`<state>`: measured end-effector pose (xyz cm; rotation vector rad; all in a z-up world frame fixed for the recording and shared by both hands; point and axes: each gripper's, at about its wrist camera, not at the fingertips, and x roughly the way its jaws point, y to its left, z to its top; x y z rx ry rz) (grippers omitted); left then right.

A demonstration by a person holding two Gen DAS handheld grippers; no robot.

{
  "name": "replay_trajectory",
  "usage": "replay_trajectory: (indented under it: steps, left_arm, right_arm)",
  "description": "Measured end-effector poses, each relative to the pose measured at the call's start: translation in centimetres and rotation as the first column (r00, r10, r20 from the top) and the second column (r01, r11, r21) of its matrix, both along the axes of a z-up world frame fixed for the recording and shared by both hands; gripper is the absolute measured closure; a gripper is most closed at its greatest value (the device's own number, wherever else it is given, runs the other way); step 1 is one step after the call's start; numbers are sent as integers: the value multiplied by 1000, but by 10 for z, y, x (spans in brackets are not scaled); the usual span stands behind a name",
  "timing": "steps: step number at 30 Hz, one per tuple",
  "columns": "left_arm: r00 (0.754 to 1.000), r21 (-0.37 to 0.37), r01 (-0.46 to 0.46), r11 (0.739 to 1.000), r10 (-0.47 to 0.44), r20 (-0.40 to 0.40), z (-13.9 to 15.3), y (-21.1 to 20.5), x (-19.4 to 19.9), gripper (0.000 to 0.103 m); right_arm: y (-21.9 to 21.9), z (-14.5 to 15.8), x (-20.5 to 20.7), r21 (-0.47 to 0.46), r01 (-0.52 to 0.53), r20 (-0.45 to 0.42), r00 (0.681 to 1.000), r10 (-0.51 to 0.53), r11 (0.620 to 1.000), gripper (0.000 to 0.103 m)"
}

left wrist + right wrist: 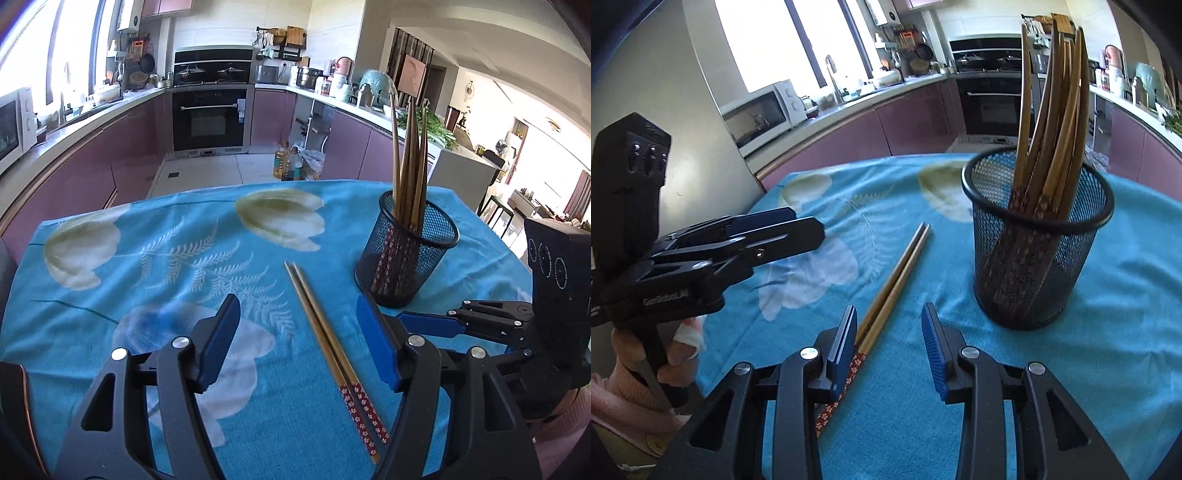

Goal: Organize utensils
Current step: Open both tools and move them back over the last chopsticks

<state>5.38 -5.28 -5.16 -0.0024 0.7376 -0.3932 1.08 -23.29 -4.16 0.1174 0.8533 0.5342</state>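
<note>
- Both tongs stand released, nothing clamped: the left gripper [295,332] spreads its blue pads wide at lower centre of its view, the right gripper [889,343] narrower at lower centre of its own.
- Two loose chopsticks [325,332] lie side by side on the blue floral tablecloth [147,258], running between the left gripper's pads; their patterned red ends point to the lower edge.
- Right of them, a black mesh cup [406,251] stands upright, holding more chopsticks [410,162].
- Lower left of the right wrist view, a hand [646,354] grips the left handle.
</note>
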Motion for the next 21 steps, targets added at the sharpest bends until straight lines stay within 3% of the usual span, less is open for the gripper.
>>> replay_trajectory:
  steps: [21]
  left_arm:
    - [998, -1, -24, 1000, 24, -65, -21, 4, 2, 38]
  right_arm:
    - [11, -12, -2, -74, 3, -29, 1000, -5, 997, 69]
